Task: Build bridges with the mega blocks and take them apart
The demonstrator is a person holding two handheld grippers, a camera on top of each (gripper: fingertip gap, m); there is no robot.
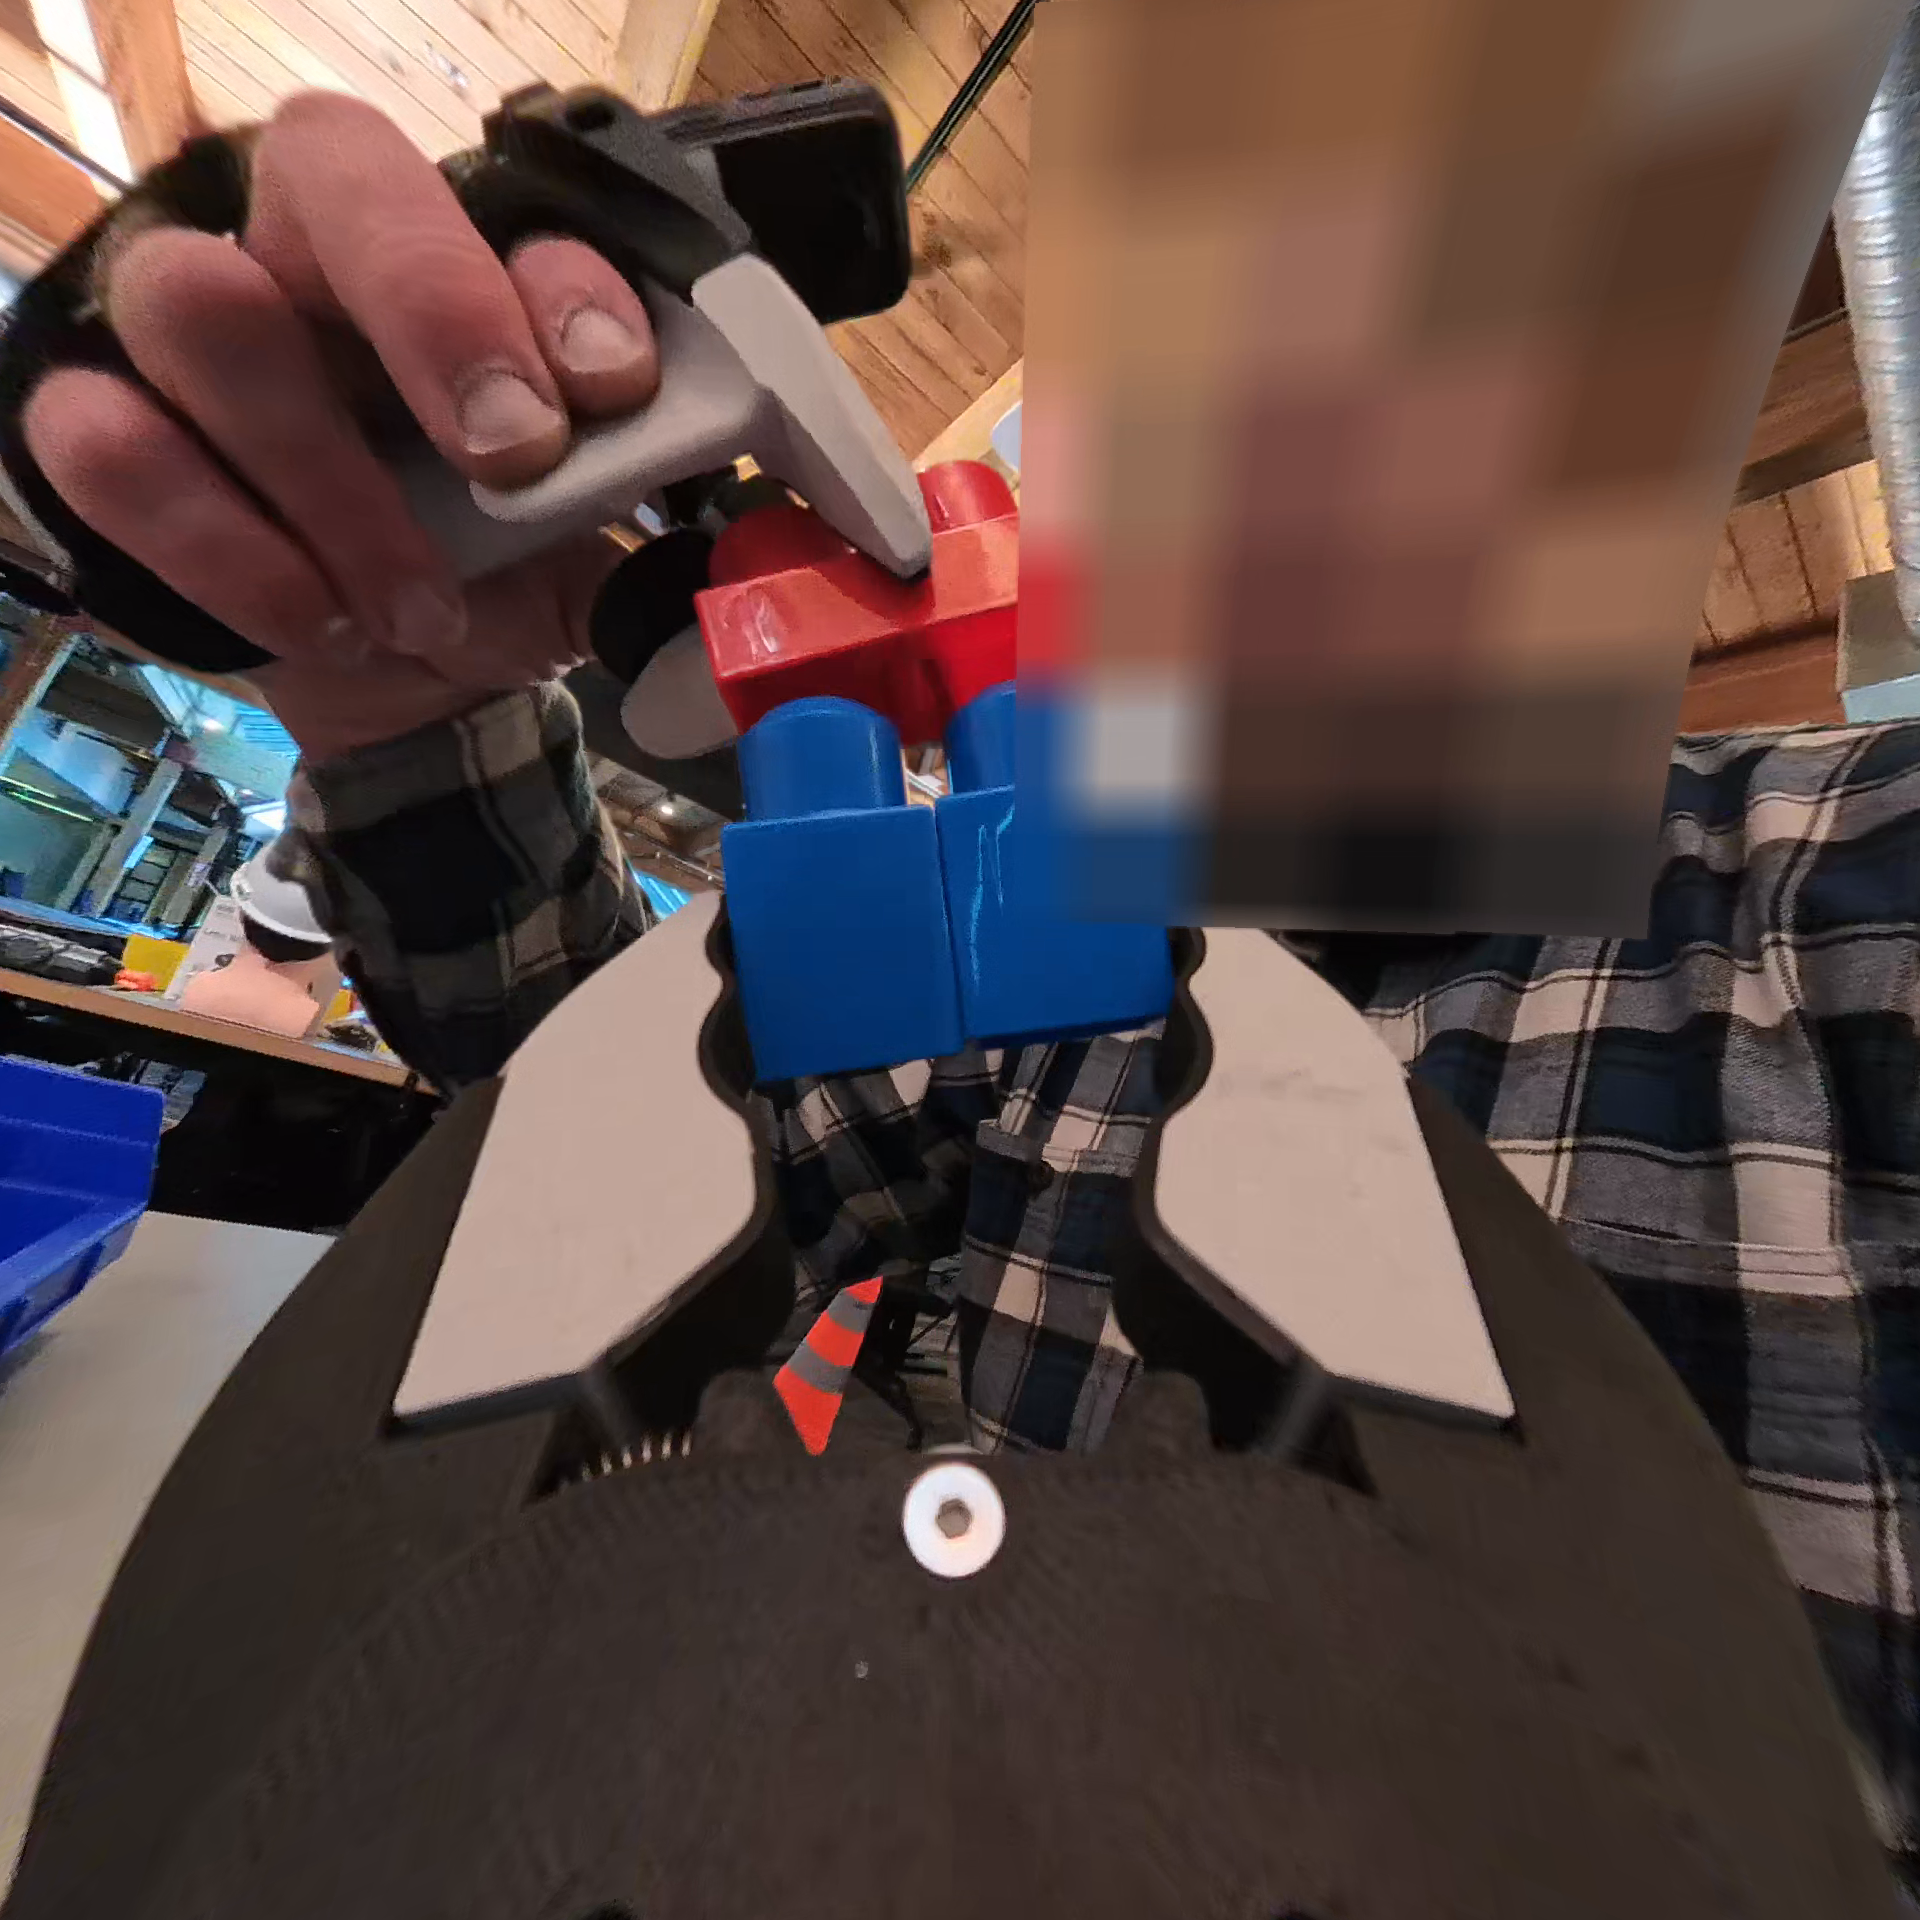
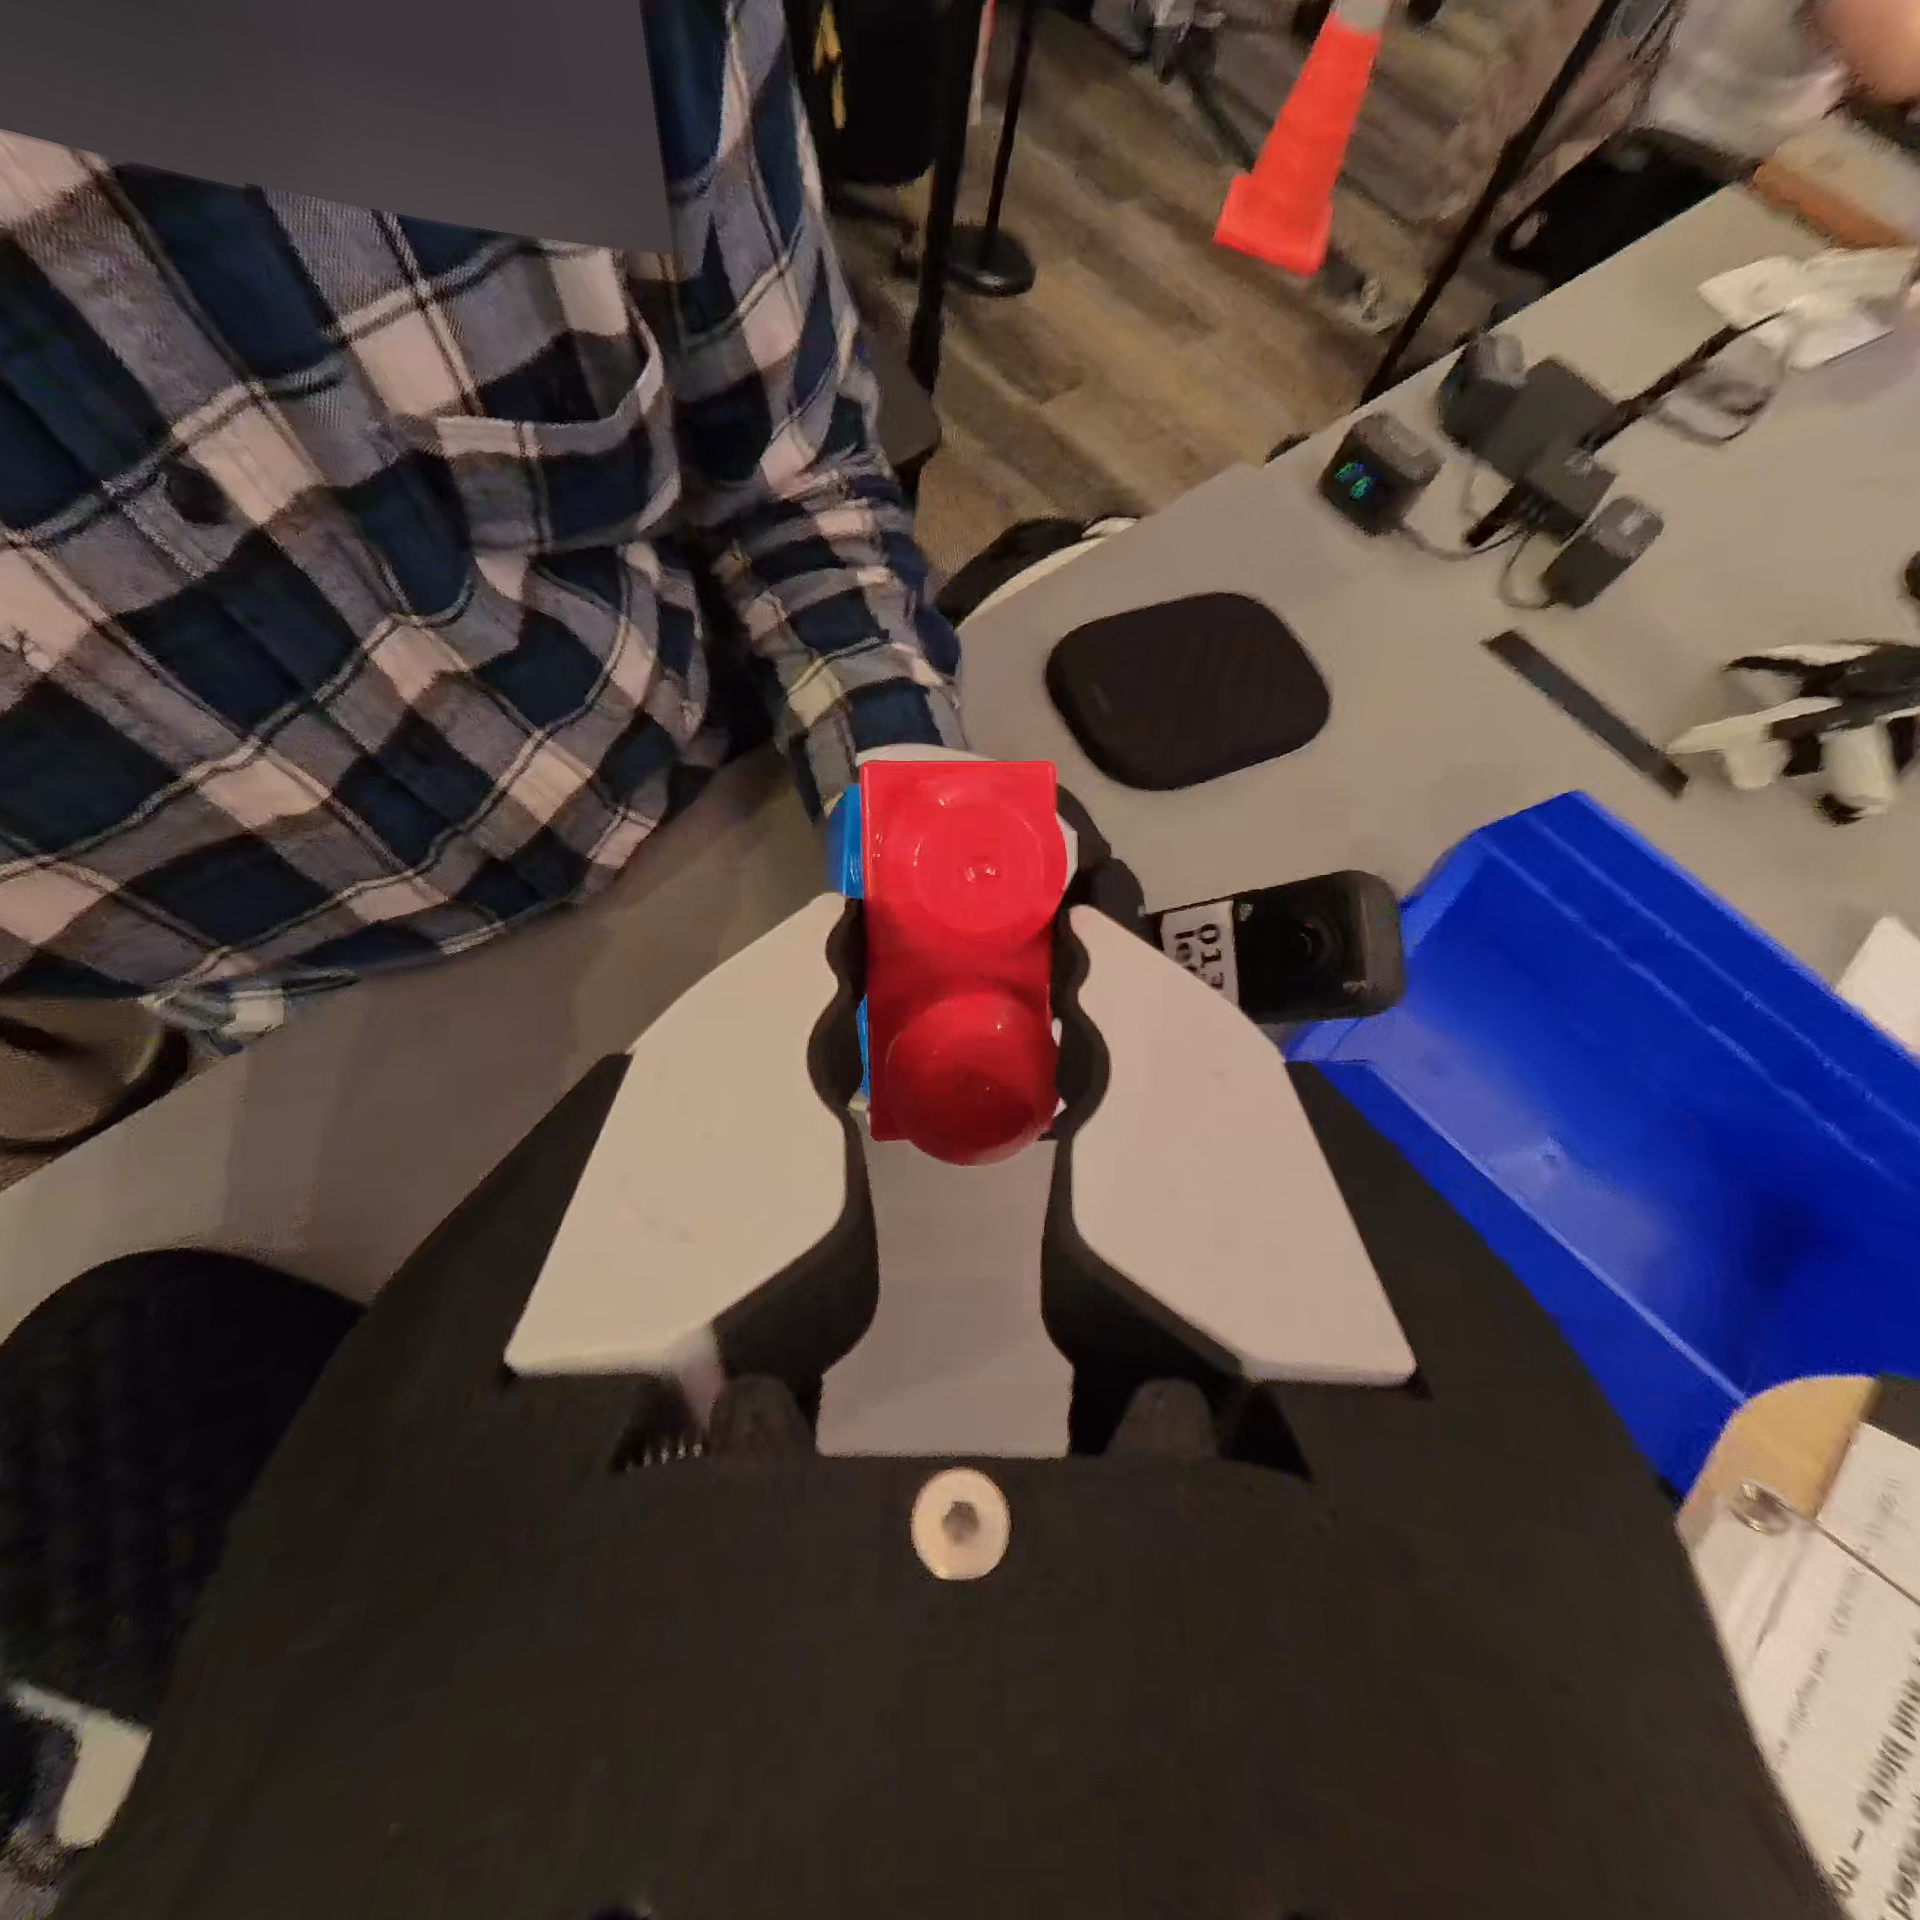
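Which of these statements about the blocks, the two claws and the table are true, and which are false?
1. The left claw grips two blue blocks side by side. True.
2. The right claw is clamped on a yellow block. False: it grips a red block.
3. The red block sits above the blue blocks. True.
4. A green bin stands on the table. False: the bin is blue.
5. An orange traffic cone stands on the floor. True.
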